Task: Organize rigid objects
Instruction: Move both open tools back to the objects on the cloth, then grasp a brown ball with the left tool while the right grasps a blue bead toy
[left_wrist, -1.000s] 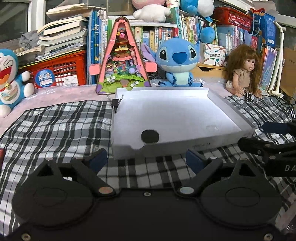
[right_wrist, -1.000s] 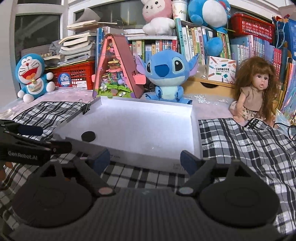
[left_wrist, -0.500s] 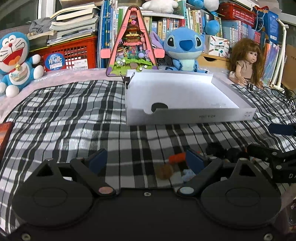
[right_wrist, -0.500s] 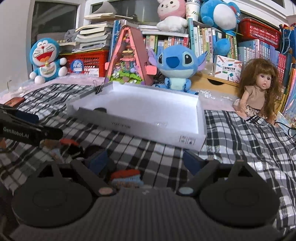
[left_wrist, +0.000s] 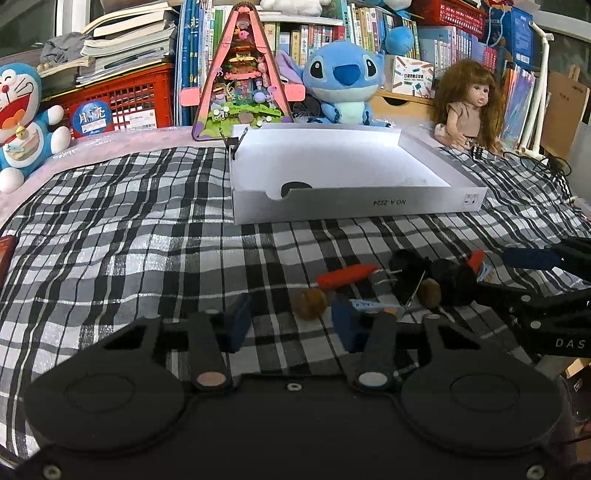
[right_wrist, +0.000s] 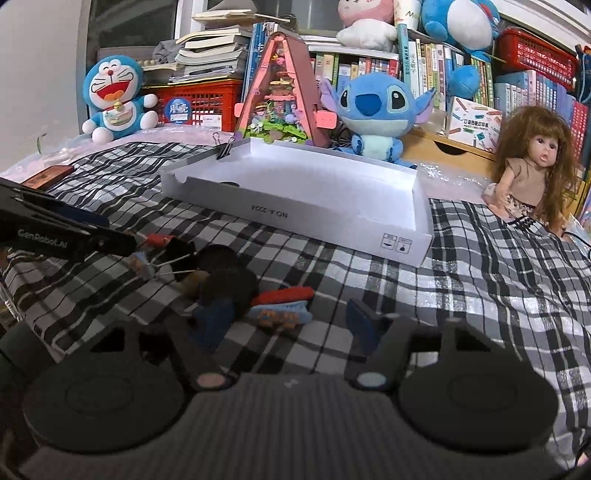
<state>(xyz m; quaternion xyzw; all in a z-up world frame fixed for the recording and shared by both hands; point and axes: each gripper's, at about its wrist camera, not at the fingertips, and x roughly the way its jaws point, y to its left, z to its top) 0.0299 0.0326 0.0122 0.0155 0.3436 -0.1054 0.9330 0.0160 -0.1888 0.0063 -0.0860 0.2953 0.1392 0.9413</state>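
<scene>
A pile of small things lies on the checked cloth: a red stick (left_wrist: 345, 275), two brown balls (left_wrist: 309, 303) (left_wrist: 430, 293), black round lumps (left_wrist: 452, 282) and bits of wire. My left gripper (left_wrist: 291, 322) hangs low over the near edge of the pile. Its jaws are closing, with the nearer brown ball between the fingertips, close to the right pad and clear of the left one. My right gripper (right_wrist: 287, 318) is also closing, around a small blue card (right_wrist: 280, 315) beside a red piece (right_wrist: 282, 295), with its pads still apart from them. Behind stands the white box (left_wrist: 424, 201), holding a black disc (left_wrist: 295, 188).
Plush toys (left_wrist: 341, 86), a doll (left_wrist: 467, 105), a pink triangular toy house (left_wrist: 242, 81), a red crate (left_wrist: 122, 99) and books line the back. A binder clip (right_wrist: 223, 147) grips the box's far left corner. A reddish-brown object (right_wrist: 46, 175) lies at the cloth's left edge.
Both grippers have drawn back from the white box and sunk toward the pile of small things, which has come into view. Both pairs of jaws now stand narrower.
</scene>
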